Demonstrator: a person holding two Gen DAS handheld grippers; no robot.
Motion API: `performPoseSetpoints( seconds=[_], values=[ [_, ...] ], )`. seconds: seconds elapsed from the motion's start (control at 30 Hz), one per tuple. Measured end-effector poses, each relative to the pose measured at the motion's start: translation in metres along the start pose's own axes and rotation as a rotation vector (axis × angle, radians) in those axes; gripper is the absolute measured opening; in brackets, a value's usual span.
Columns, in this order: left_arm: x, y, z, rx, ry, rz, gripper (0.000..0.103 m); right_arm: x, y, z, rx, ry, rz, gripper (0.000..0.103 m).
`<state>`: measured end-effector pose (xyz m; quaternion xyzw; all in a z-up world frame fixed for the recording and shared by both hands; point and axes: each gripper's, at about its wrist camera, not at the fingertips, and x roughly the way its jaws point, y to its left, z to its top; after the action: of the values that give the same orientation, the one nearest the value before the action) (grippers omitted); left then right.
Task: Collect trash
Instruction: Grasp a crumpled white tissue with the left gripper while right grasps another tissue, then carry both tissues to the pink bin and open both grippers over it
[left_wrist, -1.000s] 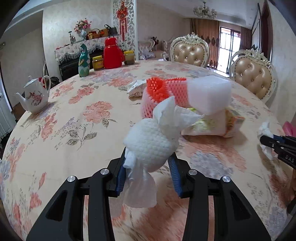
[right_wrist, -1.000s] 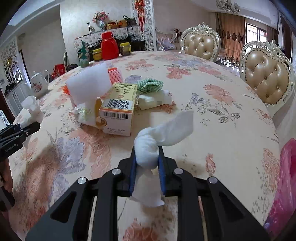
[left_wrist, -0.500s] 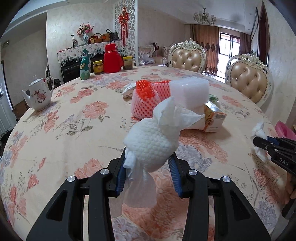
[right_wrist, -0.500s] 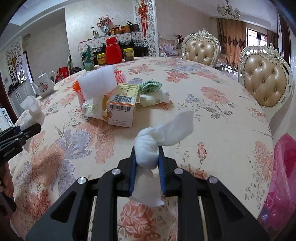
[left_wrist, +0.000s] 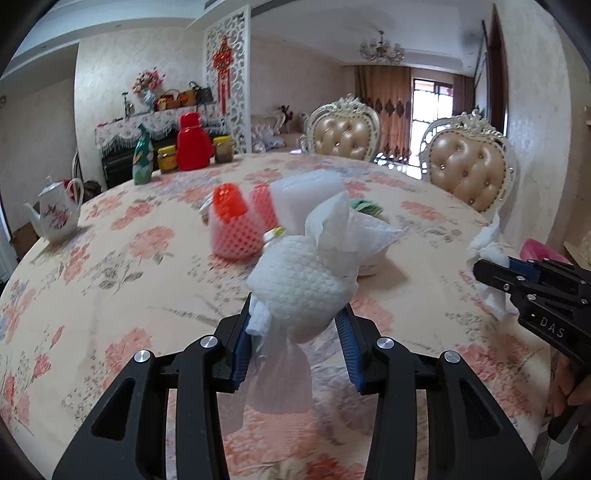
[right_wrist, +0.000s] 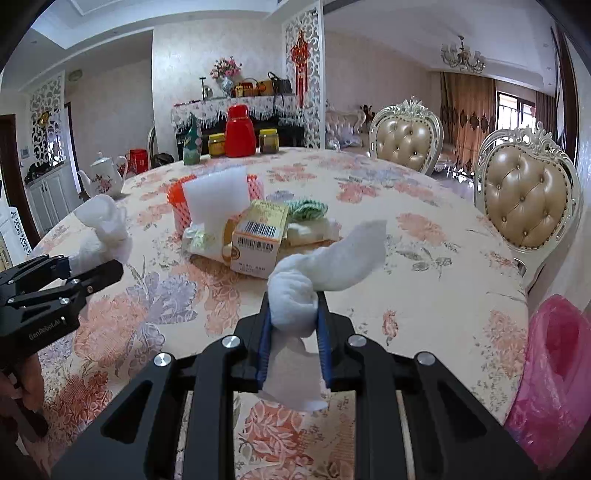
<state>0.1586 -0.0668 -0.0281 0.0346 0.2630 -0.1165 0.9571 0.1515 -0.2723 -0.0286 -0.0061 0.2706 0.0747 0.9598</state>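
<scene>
Left tool (left_wrist: 295, 328) clamped on a bulky wad of white tissue (left_wrist: 303, 284), loose tails sticking out above and hanging below the blue pads, held above the near part of the worktop (left_wrist: 110, 266). Right tool (right_wrist: 293, 325) shut narrow on a thinner twisted tissue (right_wrist: 295, 295), one long tail pointing up to the right and another dangling under the grip. Both held off the flowered cloth, nothing resting on it. Near right, beyond the worktop edge, a pink bag (right_wrist: 554, 354), mouth apparently open and likely the place for the drop. Risks from here: a dangling tail catching the worktop edge or the bag rim and dragging the wad out early; the left wad, fat and springy, squeezing out sideways under a quick swing; a light tissue clinging to a pad on release and falling outside the bag; a soft bag mouth folding shut under a careless touch. Farther off, in the middle of the worktop, more trash waiting: a yellow box with a barcode (right_wrist: 258, 240), a white foam block (right_wrist: 216, 195), red foam netting (right_wrist: 177, 203) and something green (right_wrist: 306, 208) behind. Far left, a teapot (left_wrist: 55, 218) and a row of jars with a red jug (left_wrist: 194, 147), all well apart from both tools and probably safe.
</scene>
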Motion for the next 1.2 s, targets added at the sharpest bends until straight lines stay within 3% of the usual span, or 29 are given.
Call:
performPoseSetpoints(
  seconds=[0.33, 0.6, 0.9, 1.2],
  values=[
    [0.0, -0.035, 0.006, 0.072, -0.046, -0.03, 0.04, -0.018, -0.019, -0.004, 0.026, -0.07, -0.011, 0.021],
    [0.009, -0.071, 0.018, 0.129, -0.058, -0.1, 0.04, -0.038, -0.046, -0.011, 0.049, -0.119, -0.057, 0.022],
    [0.026, -0.128, 0.031, 0.194, -0.09, -0.221, 0.04, -0.067, -0.103, -0.021, 0.108, -0.139, -0.187, 0.022],
    [0.042, -0.211, 0.041, 0.264, -0.105, -0.424, 0.04, -0.104, -0.17, -0.039, 0.172, -0.126, -0.377, 0.022]
  ],
)
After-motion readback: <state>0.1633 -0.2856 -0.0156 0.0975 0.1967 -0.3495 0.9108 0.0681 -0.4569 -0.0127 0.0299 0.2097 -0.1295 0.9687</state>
